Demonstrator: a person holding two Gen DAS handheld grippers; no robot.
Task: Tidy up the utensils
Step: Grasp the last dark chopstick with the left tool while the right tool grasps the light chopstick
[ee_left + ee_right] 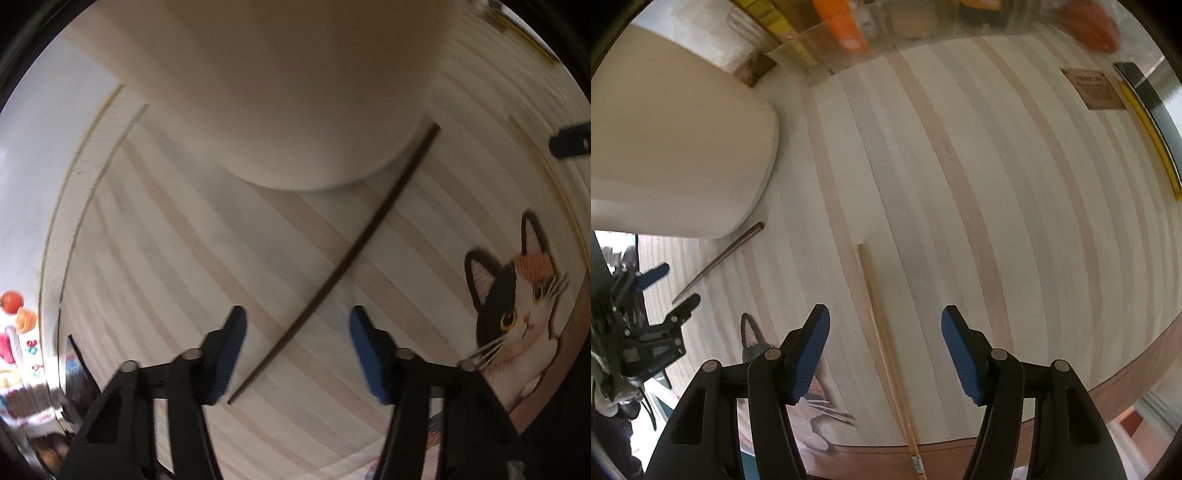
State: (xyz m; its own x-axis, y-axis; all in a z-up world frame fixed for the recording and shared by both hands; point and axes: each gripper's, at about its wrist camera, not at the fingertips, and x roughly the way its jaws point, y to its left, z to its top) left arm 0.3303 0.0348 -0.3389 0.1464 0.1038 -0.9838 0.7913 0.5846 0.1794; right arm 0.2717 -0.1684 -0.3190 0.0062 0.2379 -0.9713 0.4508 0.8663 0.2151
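Hovering over striped tabletop (960,166): left gripper (297,354), jaws apart, straddles dark chopstick (347,266) untouched; right gripper (884,354), jaws apart, straddles pale chopstick (882,339); beige container (295,92) beside.

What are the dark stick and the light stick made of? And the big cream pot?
The dark stick looks like dark-stained or lacquered wood: thin, tapered, evenly brown. The light stick seems bare bamboo or pale wood: matte yellow-tan. The big cream pot could be glazed ceramic or plastic: smooth, plain, softly shiny; blur leaves it open.
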